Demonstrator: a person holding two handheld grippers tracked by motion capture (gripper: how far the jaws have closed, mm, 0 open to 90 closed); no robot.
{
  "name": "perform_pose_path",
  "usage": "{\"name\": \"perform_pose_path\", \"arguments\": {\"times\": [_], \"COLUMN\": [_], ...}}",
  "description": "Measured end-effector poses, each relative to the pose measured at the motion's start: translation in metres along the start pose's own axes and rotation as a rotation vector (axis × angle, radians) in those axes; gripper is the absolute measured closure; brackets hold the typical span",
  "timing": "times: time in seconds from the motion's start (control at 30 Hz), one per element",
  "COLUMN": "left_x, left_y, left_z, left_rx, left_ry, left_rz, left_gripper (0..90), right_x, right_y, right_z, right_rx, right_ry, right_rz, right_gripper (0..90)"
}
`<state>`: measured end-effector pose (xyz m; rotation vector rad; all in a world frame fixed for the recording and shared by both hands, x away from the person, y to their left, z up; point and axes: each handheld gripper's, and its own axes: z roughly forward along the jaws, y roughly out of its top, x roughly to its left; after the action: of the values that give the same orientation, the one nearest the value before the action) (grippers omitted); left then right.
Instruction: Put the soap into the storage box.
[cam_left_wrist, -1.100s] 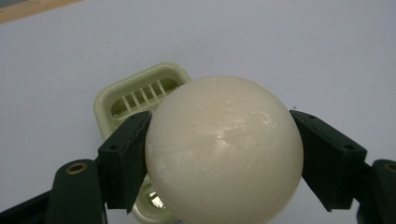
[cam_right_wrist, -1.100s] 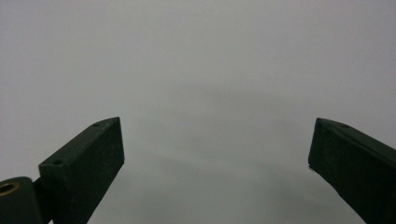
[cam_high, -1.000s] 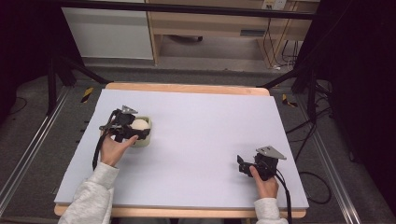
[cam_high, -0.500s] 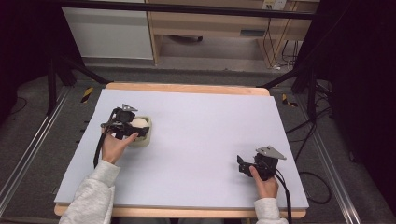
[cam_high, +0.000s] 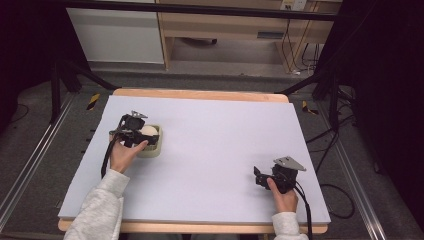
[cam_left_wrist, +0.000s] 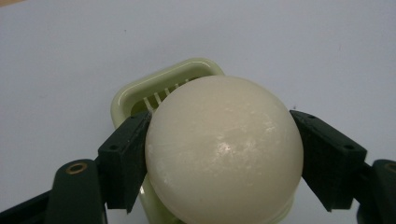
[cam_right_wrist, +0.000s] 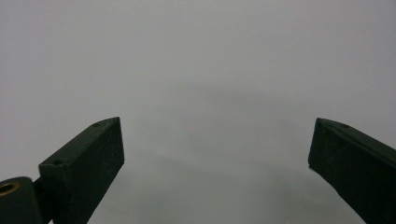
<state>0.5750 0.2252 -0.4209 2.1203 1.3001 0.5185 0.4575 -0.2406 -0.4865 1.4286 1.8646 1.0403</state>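
- Over at the table's left side, the left gripper (cam_high: 146, 136) has its jaws pinched on a white egg (cam_left_wrist: 223, 149), one pad on each flank.
- The egg sits right over a pale green slicer (cam_left_wrist: 140, 95), whose slotted tray peeks out behind it.
- Far to the right, near the front edge, the right gripper (cam_high: 260, 177) rests with jaws spread wide over the bare mat (cam_high: 225, 135).

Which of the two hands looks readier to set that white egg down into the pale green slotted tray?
The left. Its gripper has its jaws pressed on both sides of the smooth white egg, right over the pale green slotted tray. The right gripper rests far across the white table, jaws open on nothing.
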Motion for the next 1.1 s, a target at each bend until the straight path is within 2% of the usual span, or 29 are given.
{"name": "perform_pose_path", "arguments": {"times": [0.6, 1.1], "left_x": [0.003, 0.003], "left_y": [-0.005, -0.007], "left_z": [0.015, 0.019], "left_rx": [0.037, 0.054], "left_ry": [0.013, 0.02], "left_rz": [-0.002, -0.001], "left_gripper": [24.3, 24.2], "right_x": [0.0, 0.0], "right_y": [0.0, 0.0], "right_z": [0.0, 0.0], "right_rx": [0.001, 0.0], "right_ry": [-0.001, -0.002], "right_rz": [-0.001, -0.002], "right_gripper": [3.9, 3.9]}}
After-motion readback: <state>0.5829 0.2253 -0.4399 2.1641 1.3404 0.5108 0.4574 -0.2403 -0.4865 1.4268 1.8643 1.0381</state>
